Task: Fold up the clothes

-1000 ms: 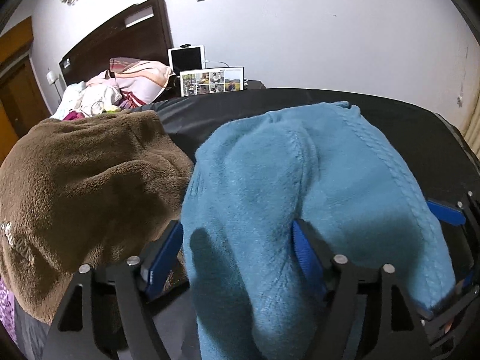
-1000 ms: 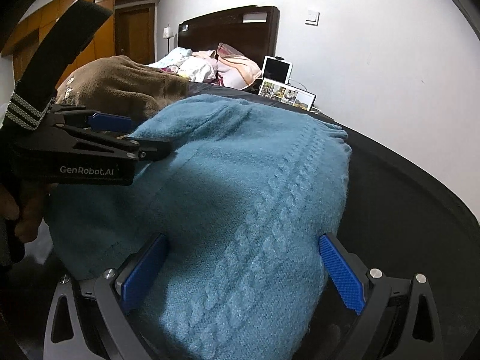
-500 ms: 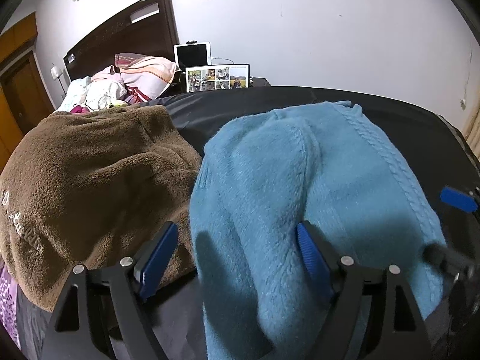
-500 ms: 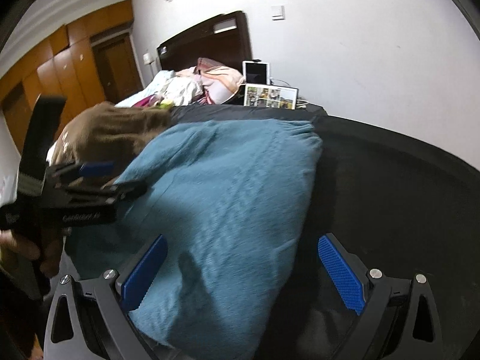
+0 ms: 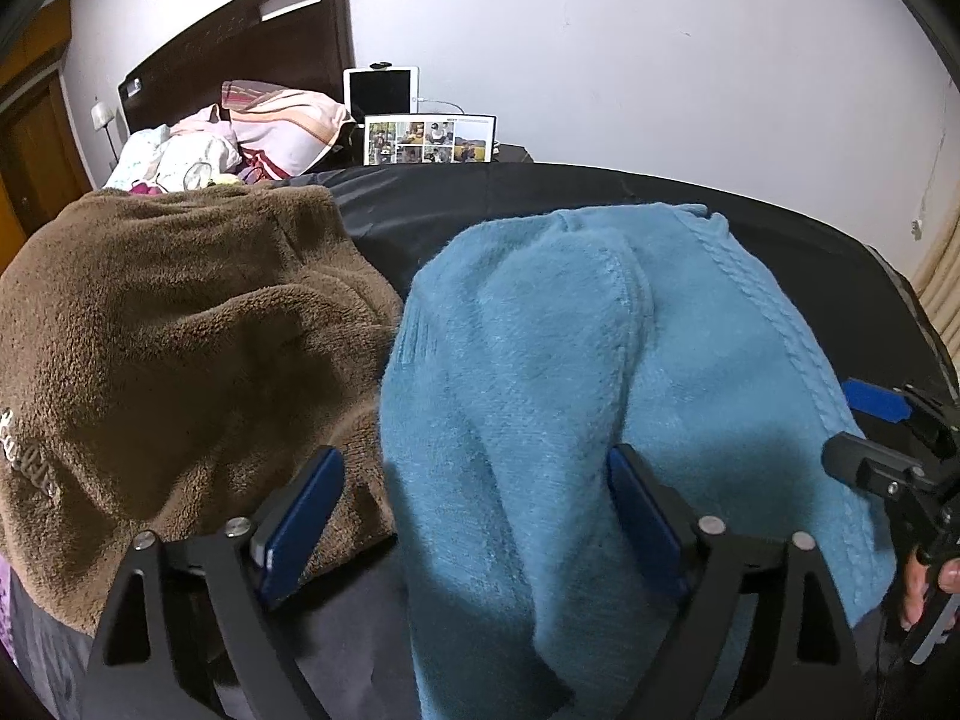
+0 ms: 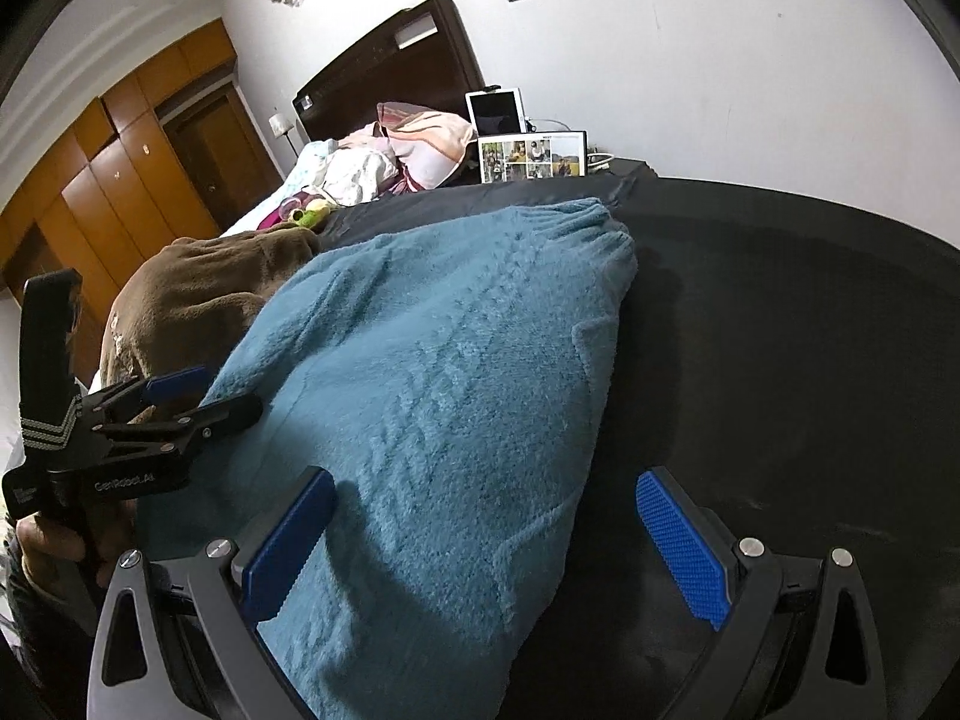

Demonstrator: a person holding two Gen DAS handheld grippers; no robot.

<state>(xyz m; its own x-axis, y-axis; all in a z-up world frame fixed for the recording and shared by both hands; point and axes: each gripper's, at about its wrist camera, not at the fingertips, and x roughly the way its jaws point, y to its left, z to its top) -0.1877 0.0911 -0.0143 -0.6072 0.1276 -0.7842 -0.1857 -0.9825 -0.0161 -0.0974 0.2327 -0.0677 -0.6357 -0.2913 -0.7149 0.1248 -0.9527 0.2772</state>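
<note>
Teal fuzzy knit sweater (image 5: pixel 570 372) sprawls folded on the black sheet (image 6: pixel 780 330), near hem cut off below both views. Left gripper (image 5: pixel 474 516), jaws just opening wide, straddles its left edge beside the brown fleece garment (image 5: pixel 180 330). Right gripper (image 6: pixel 486 546) gapes wide over the sweater's right edge, gripping nothing.

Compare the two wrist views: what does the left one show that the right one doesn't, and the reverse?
Left wrist only: the brown fleece garment almost whole, beside the blue sweater, and the right gripper at the frame's edge. Right wrist only: the orange wardrobe, bare black cover beside the sweater, and the left gripper, open. Both: sweater, headboard, photo frame, tablet.
</note>
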